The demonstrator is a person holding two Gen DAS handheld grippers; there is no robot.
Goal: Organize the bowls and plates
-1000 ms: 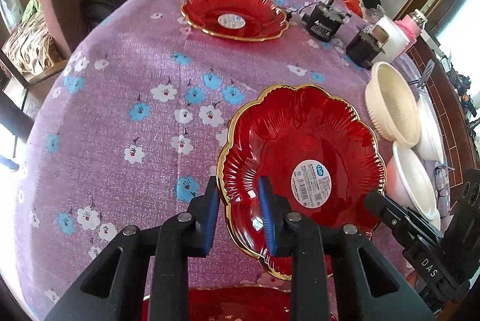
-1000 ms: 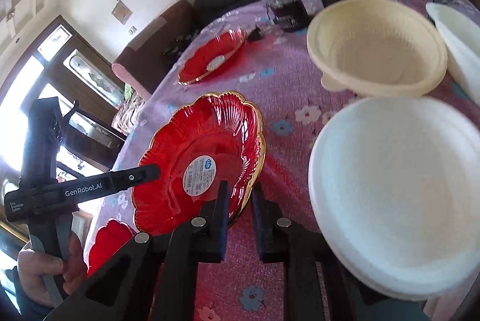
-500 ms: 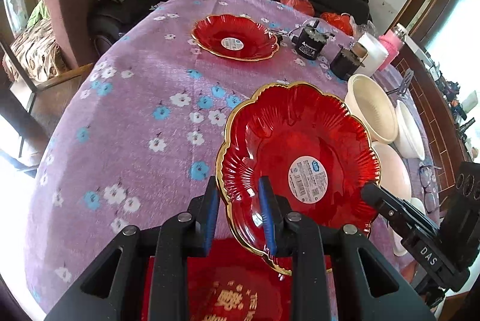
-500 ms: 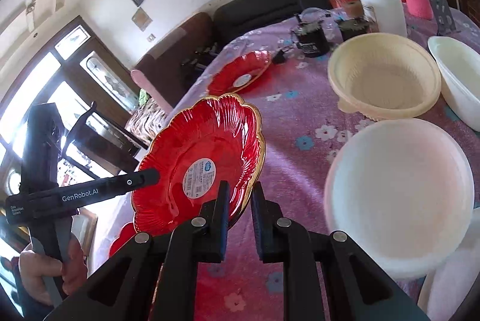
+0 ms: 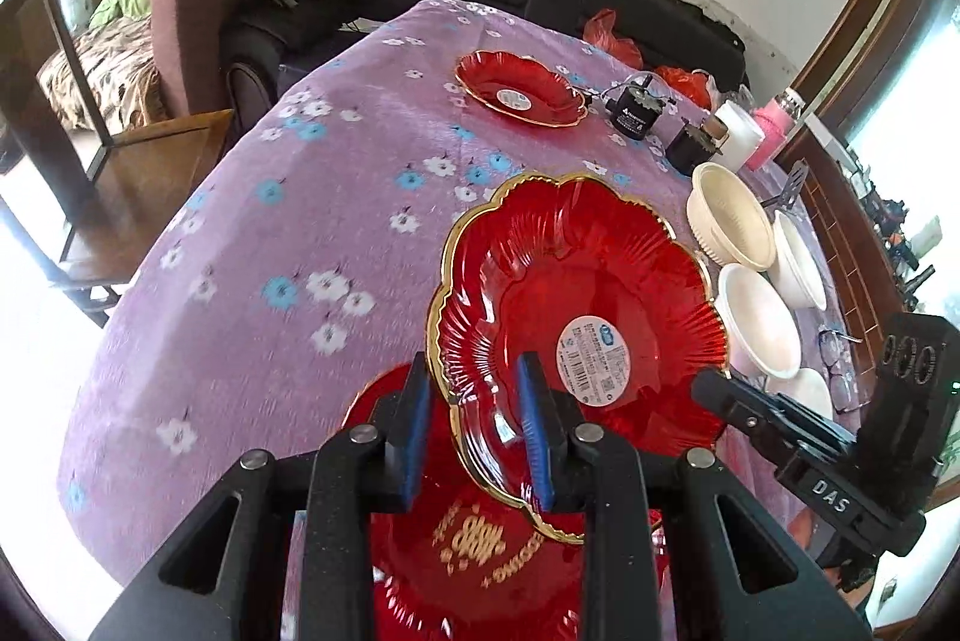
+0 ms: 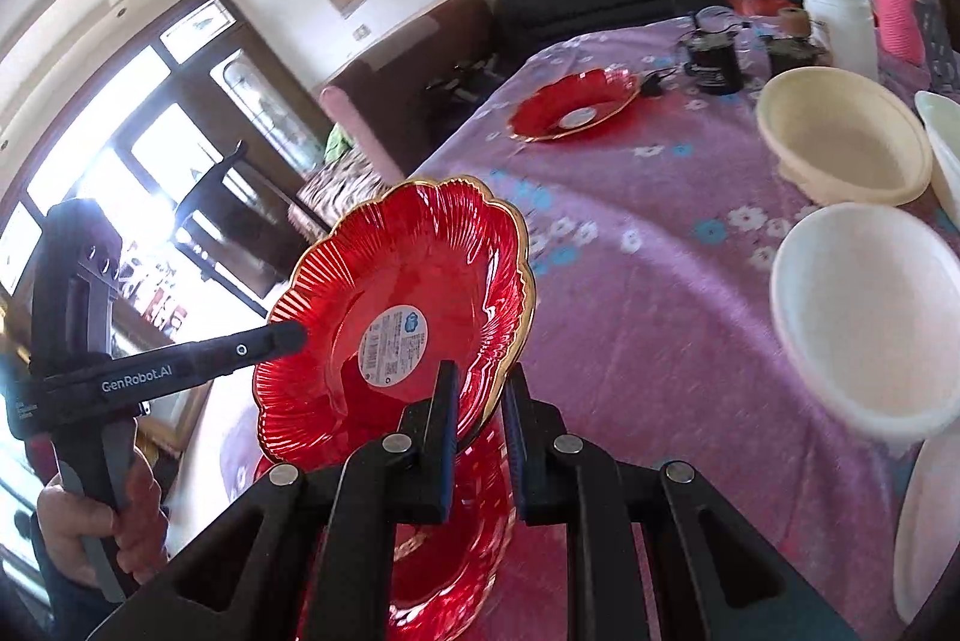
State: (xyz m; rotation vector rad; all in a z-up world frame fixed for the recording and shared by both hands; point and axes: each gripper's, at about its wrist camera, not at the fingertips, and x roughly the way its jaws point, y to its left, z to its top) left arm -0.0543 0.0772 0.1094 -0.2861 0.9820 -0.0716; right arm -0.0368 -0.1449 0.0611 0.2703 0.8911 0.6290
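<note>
**Red scalloped plate held by both grippers above the table**

The left gripper (image 5: pixel 474 425) and right gripper (image 6: pixel 480 425) each clamp opposite rims of a gold-edged red plate (image 5: pixel 576 293), tilted and lifted clear of the floral tablecloth (image 5: pixel 300 233). Beneath it lies a red plate with gold lettering (image 5: pixel 480 551). A third red plate (image 5: pixel 519 89) sits far back; cream bowls (image 5: pixel 729 227) stand to the right.

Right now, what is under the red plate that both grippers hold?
Under the held plate lies another red plate with gold lettering, on the purple cloth. The held plate and the left gripper cover part of it, so whether more plates are stacked there cannot be seen.
</note>
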